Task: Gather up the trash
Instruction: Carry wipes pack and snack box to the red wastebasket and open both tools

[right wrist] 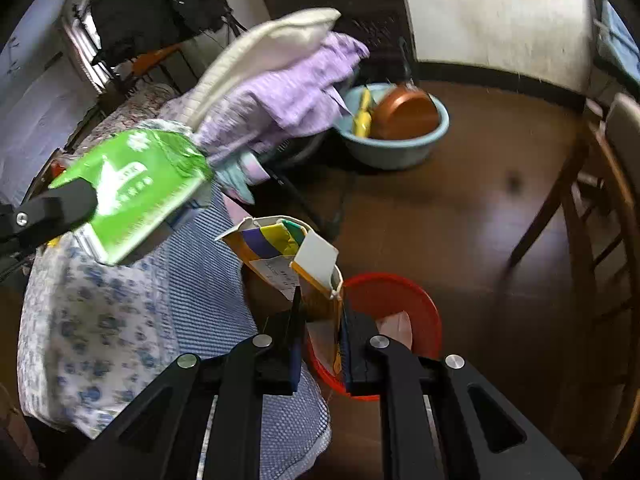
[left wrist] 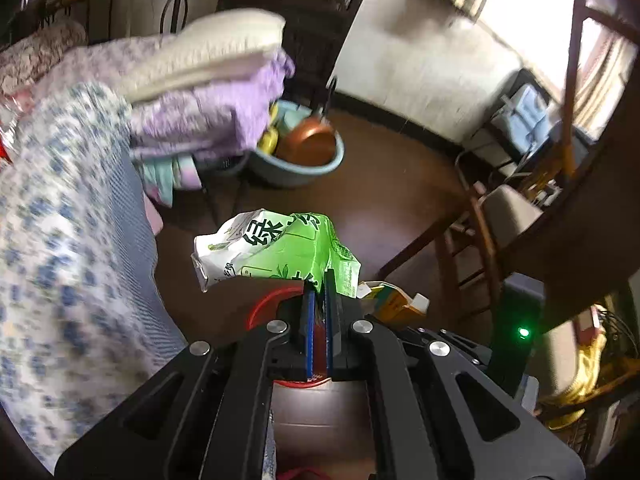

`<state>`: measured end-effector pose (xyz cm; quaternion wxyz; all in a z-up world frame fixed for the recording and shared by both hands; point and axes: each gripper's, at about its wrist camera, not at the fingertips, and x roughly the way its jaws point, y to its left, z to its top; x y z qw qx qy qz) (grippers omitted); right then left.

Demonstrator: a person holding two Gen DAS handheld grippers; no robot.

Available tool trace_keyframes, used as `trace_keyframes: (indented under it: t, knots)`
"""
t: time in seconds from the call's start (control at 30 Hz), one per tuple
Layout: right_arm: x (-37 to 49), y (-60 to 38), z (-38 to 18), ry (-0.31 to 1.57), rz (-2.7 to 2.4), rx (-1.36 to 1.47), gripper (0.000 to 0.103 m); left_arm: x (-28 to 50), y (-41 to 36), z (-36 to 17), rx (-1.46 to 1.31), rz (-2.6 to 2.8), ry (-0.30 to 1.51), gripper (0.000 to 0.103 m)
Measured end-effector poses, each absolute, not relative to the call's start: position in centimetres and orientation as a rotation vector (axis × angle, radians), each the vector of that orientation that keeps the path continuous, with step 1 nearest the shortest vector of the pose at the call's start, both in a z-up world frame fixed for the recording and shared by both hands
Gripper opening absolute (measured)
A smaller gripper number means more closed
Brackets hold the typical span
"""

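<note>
My left gripper (left wrist: pixel 319 280) is shut on a crumpled green and white drink carton (left wrist: pixel 272 250) and holds it in the air above a red bin (left wrist: pixel 264 304). The same carton (right wrist: pixel 132 192) shows at the left of the right wrist view, held by the left gripper's fingers (right wrist: pixel 76 200). My right gripper (right wrist: pixel 320 300) is shut on a flattened yellow-orange carton (right wrist: pixel 316 280) with its top torn open, held over the red bin (right wrist: pixel 400 300). That carton also shows in the left wrist view (left wrist: pixel 396 300).
A bed with blue floral bedding (right wrist: pixel 100 320) lies at the left, with folded purple and cream cloths (right wrist: pixel 288 80) piled on it. A light blue basin (right wrist: pixel 396 136) with a copper pan stands on the dark wooden floor. Wooden chairs (right wrist: pixel 600 220) stand at the right.
</note>
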<state>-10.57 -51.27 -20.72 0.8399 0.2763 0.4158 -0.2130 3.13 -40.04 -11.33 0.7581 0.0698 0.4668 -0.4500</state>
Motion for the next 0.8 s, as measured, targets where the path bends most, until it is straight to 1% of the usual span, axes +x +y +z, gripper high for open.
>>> trace_keyframes:
  t: [0.2, 0.37, 0.47, 0.53, 0.57, 0.6, 0.8]
  knots:
    - [-11.0, -53.3, -25.5, 0.930, -0.467, 0.634, 0.015, 3.8, -43.5, -16.7, 0.198, -0.933, 1.111, 0.005]
    - [-11.1, -54.5, -29.6, 0.987, -0.475, 0.679, 0.016, 3.3, -45.5, -19.8, 0.270, -0.927, 1.134, 0.005]
    - [-10.6, -54.9, -32.2, 1.022, -0.459, 0.703, 0.019, 2.9, -46.3, -21.2, 0.292, -0.927, 1.152, 0.005]
    - [-10.3, -55.2, -33.4, 1.029, -0.466, 0.695, 0.042, 3.2, -46.5, -22.0, 0.293, -0.923, 1.167, 0.005]
    - [-10.2, -55.2, -34.0, 1.037, -0.484, 0.682, 0.058, 3.4, -46.5, -22.4, 0.289, -0.920, 1.176, 0.005]
    - [-10.2, -55.3, -34.4, 1.048, -0.497, 0.678, 0.060, 3.6, -46.5, -22.8, 0.286, -0.918, 1.183, 0.005]
    - [-11.8, -55.6, -35.9, 1.106, -0.536, 0.725, 0.060, 4.2, -46.6, -24.9, 0.285, -0.915, 1.231, 0.005]
